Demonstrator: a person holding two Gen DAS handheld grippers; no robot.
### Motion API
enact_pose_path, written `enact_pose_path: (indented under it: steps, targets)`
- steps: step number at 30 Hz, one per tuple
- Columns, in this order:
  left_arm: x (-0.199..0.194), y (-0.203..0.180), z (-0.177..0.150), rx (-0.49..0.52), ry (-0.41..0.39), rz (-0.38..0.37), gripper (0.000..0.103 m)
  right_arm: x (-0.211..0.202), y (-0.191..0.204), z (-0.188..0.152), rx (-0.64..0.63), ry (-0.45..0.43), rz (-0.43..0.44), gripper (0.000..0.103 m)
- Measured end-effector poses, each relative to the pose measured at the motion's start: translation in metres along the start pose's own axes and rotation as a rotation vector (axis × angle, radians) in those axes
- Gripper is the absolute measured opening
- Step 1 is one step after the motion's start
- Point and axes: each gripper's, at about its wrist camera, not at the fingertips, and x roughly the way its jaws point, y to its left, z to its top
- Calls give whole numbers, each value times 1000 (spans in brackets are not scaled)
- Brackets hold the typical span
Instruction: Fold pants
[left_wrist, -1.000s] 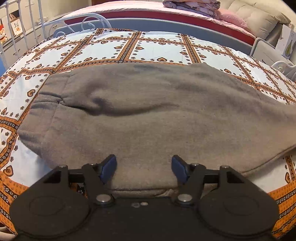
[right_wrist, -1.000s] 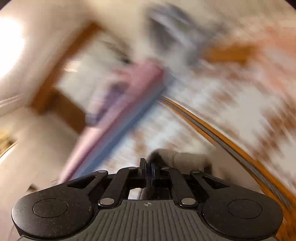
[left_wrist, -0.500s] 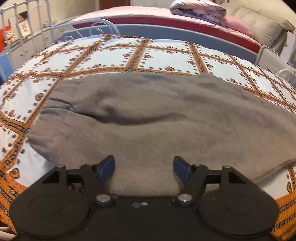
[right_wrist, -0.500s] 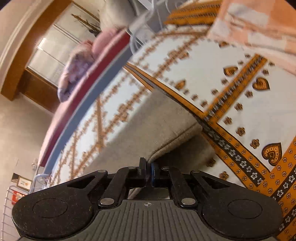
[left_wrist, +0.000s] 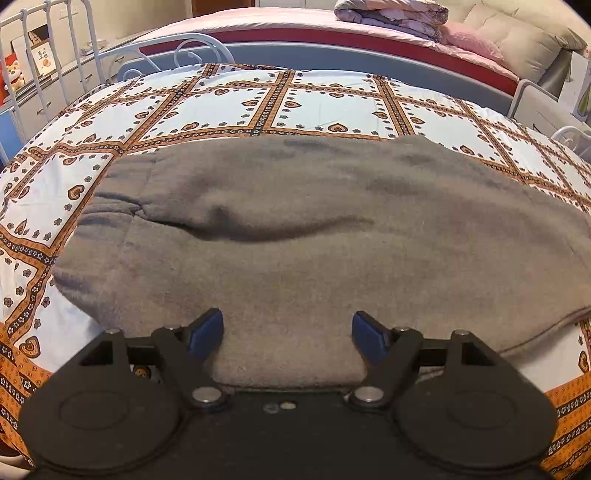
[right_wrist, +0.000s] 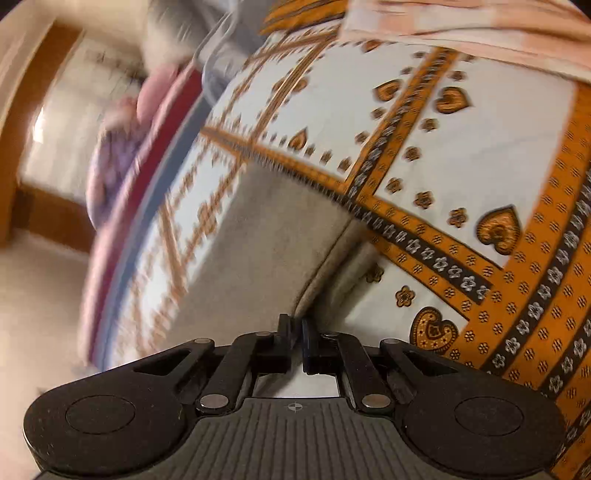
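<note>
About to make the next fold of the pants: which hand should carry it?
Right, probably. The right tongs are shut on the grey pants at a hem edge, ready to carry it. The left tongs have just been opening; fabric lies between their pads, unpinched.

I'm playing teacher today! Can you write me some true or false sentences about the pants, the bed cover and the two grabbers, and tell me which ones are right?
1. The pants are grey. True.
2. The left gripper is squeezing the pants tight. False: its fingers stand apart over the cloth without pressing it, and they have just been opening.
3. The bed cover has orange bands and little hearts. True.
4. The right gripper is wide open. False: its fingers are shut on an edge of the pants.
5. The pants hang on the white metal bed rail. False: they lie spread on the bed cover.
</note>
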Motion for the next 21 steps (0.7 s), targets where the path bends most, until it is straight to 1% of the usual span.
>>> enact_pose_path:
  steps: [1,4,7,8,9,10,11,12,14,16,17,18,19,20,21]
  targets:
    - [1,-1,0,3,1,2,70,-4,-5,2,21,-7,4,6]
    - [2,-3,0,8,2,6,72,2,-18,6,118,11,23,7]
    - [1,-3,-1,16,2,10,72,1,-28,10,203,10,44,8]
    - [1,-3,-2,19,1,10,72,-3,-28,10,210,14,42,12]
    - [2,-3,-1,22,2,9,72,-11,-27,13,203,12,32,20]
    - [2,-3,-1,23,3,9,72,-15,-25,14,201,-8,27,60]
    - [3,-3,-1,23,4,10,73,-19,-25,15,199,-37,25,90]
    - [3,-4,-1,25,4,11,73,-22,-23,16,182,-68,48,94]
    - [3,-5,0,30,5,15,74,-21,-20,19,144,-76,20,94]
    - [3,-6,0,30,5,16,74,-15,-18,23,126,-77,13,94]
    - [3,-6,0,30,5,16,74,-13,-15,24,112,-86,18,92]
    - [3,-6,0,30,6,15,74,-11,-11,27,88,-88,13,89]
    - [3,-6,0,30,5,15,74,-6,-9,27,83,-85,6,83]
    - [3,-7,0,32,5,15,74,-2,-9,26,93,-75,10,78]
    - [3,-6,-1,34,5,14,74,2,-10,25,104,-61,11,75]
